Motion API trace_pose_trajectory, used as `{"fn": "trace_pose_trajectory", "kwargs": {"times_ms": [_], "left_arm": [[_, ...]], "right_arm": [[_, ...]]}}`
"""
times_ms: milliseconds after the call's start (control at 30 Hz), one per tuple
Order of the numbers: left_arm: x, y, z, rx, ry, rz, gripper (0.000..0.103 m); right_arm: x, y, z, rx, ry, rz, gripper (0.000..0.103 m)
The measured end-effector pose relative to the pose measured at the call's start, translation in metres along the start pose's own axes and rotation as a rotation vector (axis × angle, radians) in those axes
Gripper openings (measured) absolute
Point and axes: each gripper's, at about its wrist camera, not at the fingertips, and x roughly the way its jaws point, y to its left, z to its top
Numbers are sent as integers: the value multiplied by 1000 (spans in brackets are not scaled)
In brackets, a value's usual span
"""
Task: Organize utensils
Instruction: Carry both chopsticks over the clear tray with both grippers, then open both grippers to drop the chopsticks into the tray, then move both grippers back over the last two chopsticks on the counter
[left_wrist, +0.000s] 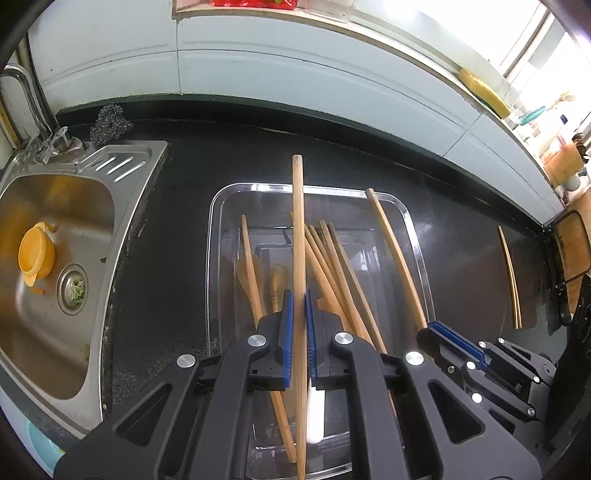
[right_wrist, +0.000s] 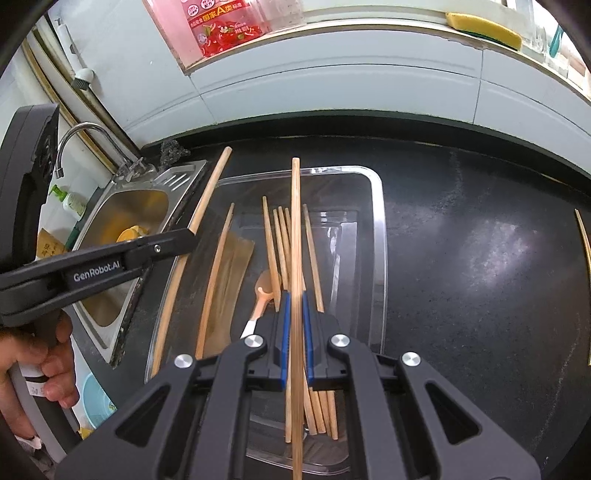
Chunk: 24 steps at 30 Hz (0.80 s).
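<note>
chopstick (left_wrist: 298, 236) between left gripper's (left_wrist: 299, 314) jaws

Black counter (right_wrist: 480, 240) w/ steel sink (left_wrist: 55, 277) at its left end. Pale tiled wall (left_wrist: 258, 66) behind counter. Bright window (left_wrist: 535, 48) above-right of sink.

Left wrist view: mounted behind the left gripper (left_wrist: 299, 325), looking steeply down and forward along its fingers, close above the clear plastic tray (left_wrist: 218, 221) on the black countertop (left_wrist: 461, 258). Steel sink (left_wrist: 55, 332) at left edge; the right gripper (left_wrist: 439, 332) intrudes at lower right.

Right wrist view: same arrangement behind the right gripper (right_wrist: 294, 325), similarly close, facing the tiled wall (right_wrist: 332, 85).

Shared: tray (right_wrist: 380, 236), countertop (right_wrist: 480, 258), sink (right_wrist: 122, 206), and apparently the same yellow sponge (left_wrist: 484, 90) (right_wrist: 484, 26).
</note>
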Motion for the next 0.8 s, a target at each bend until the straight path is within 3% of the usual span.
{"fn": "trace_pose_trajectory", "kwargs": {"times_ms": [500, 567, 600, 633, 667, 700, 733, 800], "left_arm": [[-2, -2, 1, -25, -1, 5, 8], [-9, 2, 6, -42, -17, 12, 44], [-17, 5, 9, -68, -55, 17, 89], [-28, 10, 11, -102, -113, 29, 97], [-39, 14, 15, -132, -158, 38, 97], [-43, 16, 19, -140, -162, 27, 97], [-47, 18, 23, -150, -164, 16, 97], [-55, 18, 29, -159, -179, 24, 97]], "right_arm": [[-1, -2, -3, -4, 2, 5, 7], [-4, -2, -4, -27, -18, -16, 7], [-5, -2, -4, -42, -28, -30, 9], [-6, -2, -4, -50, -36, -43, 21], [-8, -2, -4, -67, -46, -58, 38], [-10, -2, -5, -74, -57, -64, 87], [-17, -4, -7, -69, -109, -86, 95], [-23, -8, -8, -55, -139, -76, 96]]}}
